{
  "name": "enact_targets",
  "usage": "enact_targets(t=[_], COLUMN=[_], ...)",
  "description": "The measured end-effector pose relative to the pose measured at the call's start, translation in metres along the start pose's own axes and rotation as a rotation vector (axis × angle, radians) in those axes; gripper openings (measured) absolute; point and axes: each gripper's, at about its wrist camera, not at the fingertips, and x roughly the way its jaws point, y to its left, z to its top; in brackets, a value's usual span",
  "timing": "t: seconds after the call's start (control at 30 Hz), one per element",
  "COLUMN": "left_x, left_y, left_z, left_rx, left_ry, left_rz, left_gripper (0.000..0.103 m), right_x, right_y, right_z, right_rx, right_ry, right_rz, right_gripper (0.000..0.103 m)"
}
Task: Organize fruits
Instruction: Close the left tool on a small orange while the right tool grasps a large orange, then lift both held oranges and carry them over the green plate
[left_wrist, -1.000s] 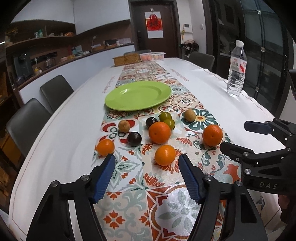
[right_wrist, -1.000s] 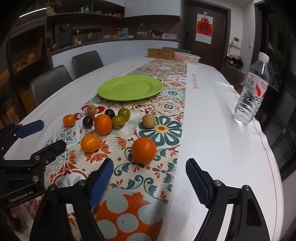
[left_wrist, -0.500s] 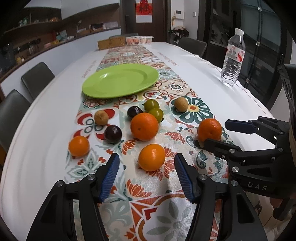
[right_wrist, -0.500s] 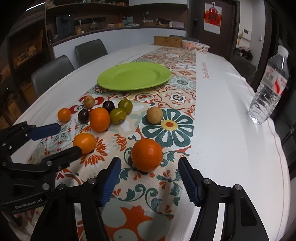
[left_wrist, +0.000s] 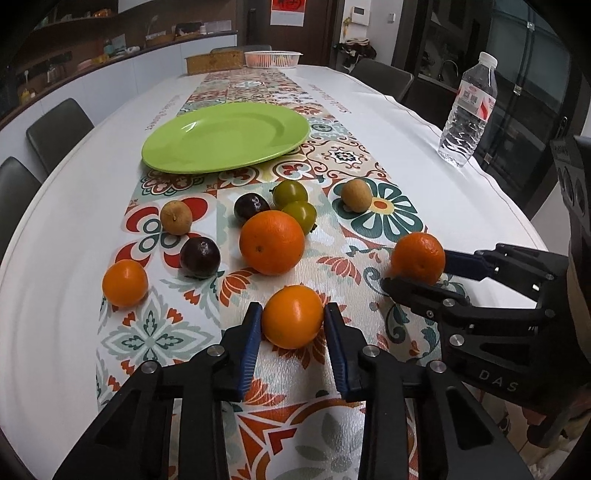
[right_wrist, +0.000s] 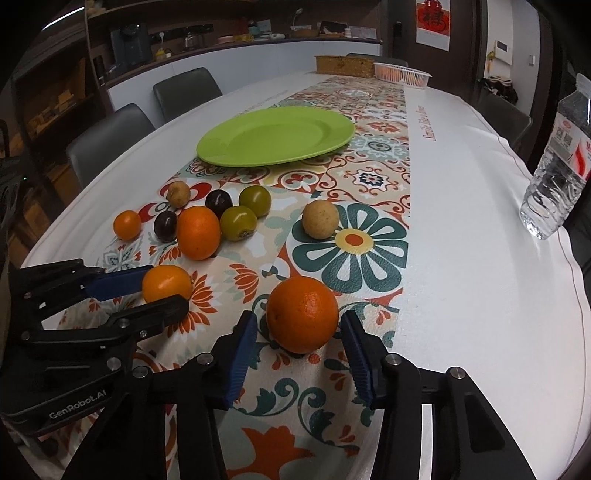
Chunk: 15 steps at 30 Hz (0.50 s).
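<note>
Left gripper (left_wrist: 293, 321): jaws have just been closing, and both blue pads now touch the small orange (left_wrist: 293, 316), pinching it where it sits on the tabletop (left_wrist: 55, 258).
Right gripper (right_wrist: 299, 334): jaws have just been closing too, but a sliver of gap shows on each side of the big orange (right_wrist: 302, 314); it stands between the pads, not yet squeezed.
Key relation: the green plate (left_wrist: 225, 136) lies at twelve o'clock from both grippers, well apart, farther up the patterned runner (left_wrist: 332, 155). Neither hand looks clearly nearer. My guess: both oranges are bound there.
In the way, left: straight ahead at twelve sits the largest orange (left_wrist: 271, 242), with a dark plum (left_wrist: 251, 207) and two green fruits (left_wrist: 295, 203) behind it. A lift should clear them; a low slide would not.
In the way, right: a tan round fruit (right_wrist: 320, 218) at twelve, near the path.
Off to the side: a tiny orange (left_wrist: 125, 282), second plum (left_wrist: 200, 257) and another tan fruit (left_wrist: 176, 217) at ten o'clock of the left gripper.
Far right: water bottle (left_wrist: 467, 110) at two o'clock, well clear.
Risk: the two grippers sit close side by side; rising together could knock them.
</note>
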Motion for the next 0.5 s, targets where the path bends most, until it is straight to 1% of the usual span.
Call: enact_targets(t=[0.13,0.37,0.5], left_x=[0.0004,-0.0017,-0.0079], left_y=[-0.001,-0.003,-0.0039], left_z=[0.0009,0.0023,0.0021], left_rx=[0.002,0.002,-0.004], left_ry=[-0.003,-0.017,-0.033], left_rz=[0.006,0.023,0.025], left_gripper=[0.033,0.033,0.033], right_x=[0.0024,0.0011,-0.0006], right_y=[-0.001,-0.0004,-0.0022], right_z=[0.0001,-0.0016,-0.0031], right_rx=[0.005,-0.01,0.009], right_ry=[0.005,-0.006,-0.011], right_rz=[0.005,0.006,0.028], right_gripper=[0.039,0.038,0.038])
